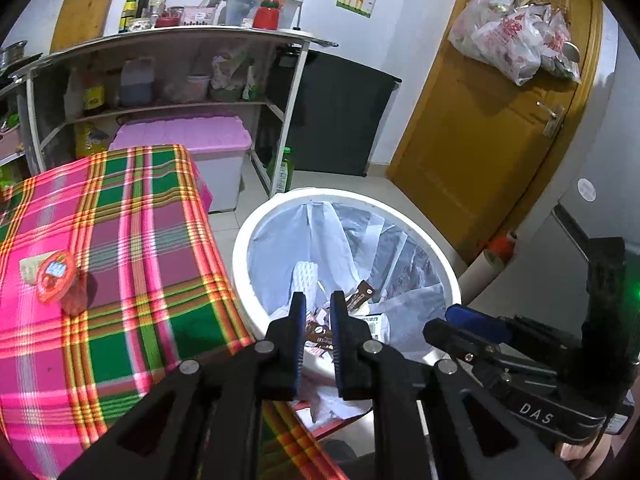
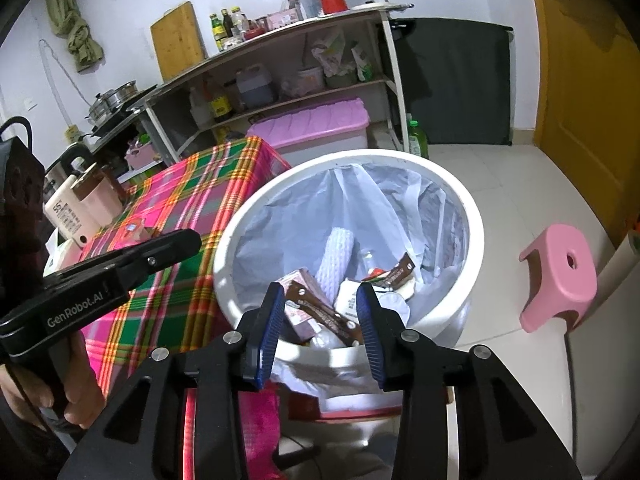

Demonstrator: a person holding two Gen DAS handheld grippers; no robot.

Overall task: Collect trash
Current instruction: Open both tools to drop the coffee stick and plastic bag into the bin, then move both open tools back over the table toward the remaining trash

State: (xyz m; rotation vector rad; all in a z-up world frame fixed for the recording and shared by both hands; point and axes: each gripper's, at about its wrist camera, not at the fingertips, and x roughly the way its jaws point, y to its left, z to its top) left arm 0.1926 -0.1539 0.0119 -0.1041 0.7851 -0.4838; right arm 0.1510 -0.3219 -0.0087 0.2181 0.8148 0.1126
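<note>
A white trash bin [image 1: 256, 236] lined with a clear bag stands beside the plaid-covered table [image 1: 132, 240]; it also shows in the right wrist view [image 2: 476, 216]. Inside lie brown wrappers [image 2: 320, 312], a white foam net [image 2: 338, 256] and paper scraps. My left gripper [image 1: 318, 304] hovers over the bin's near rim, jaws a narrow gap apart, empty. My right gripper [image 2: 320, 300] is open and empty above the bin; it shows at the right of the left wrist view [image 1: 460, 320]. A red lidded cup [image 1: 56, 276] and a pale packet [image 1: 30, 268] lie on the table.
A shelf unit [image 1: 160, 80] with bottles and a pink storage box [image 1: 188, 140] stand behind the table. A yellow door [image 1: 500, 140] is at right. A pink stool [image 2: 560, 276] stands on the floor right of the bin. A kettle and bottles [image 2: 80, 204] sit at the table's far end.
</note>
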